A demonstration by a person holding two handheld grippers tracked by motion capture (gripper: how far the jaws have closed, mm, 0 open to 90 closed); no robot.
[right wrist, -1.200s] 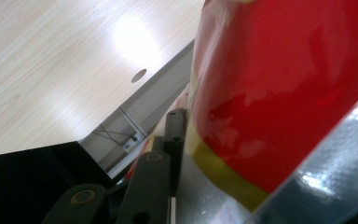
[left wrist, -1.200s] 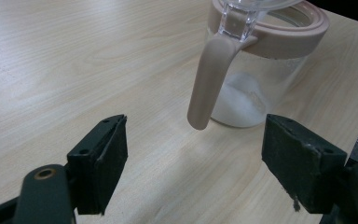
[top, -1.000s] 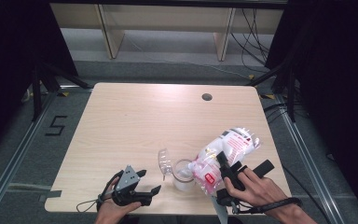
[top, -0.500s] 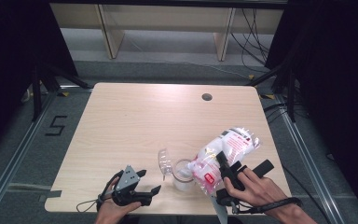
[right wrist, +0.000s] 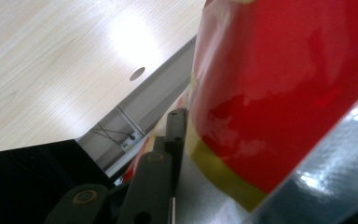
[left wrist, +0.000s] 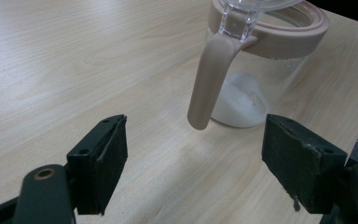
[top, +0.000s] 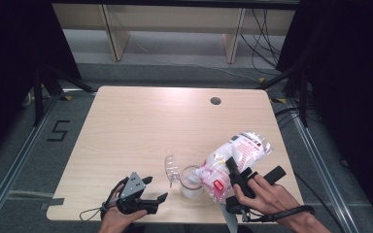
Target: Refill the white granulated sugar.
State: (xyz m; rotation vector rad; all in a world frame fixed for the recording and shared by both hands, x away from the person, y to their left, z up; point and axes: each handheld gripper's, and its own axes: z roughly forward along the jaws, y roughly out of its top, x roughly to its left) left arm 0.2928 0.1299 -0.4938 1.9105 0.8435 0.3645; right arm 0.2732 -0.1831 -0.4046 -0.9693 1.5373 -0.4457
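A white and red plastic bag [top: 235, 153] lies tilted with its lower end at the rim of a glass jar [top: 190, 182] near the table's front edge. My right gripper [top: 229, 168] is shut on the bag's lower part; up close in the right gripper view the bag's red print [right wrist: 284, 93] presses against one black jaw. The jar [left wrist: 256, 70] has a pink rim and hanging latch, a clear lid [top: 171, 167] flipped open to its left, and white powder [left wrist: 240, 100] at the bottom. My left gripper [top: 156, 189] [left wrist: 193, 158] rests open on the table, left of the jar, nothing between its fingers.
The wooden table [top: 150, 126] has a round cable hole [top: 215, 101] at the back right. Pale shelving [top: 175, 24] stands beyond the far edge. Dark stands and cables flank both sides. The jar and bag sit close to the front edge.
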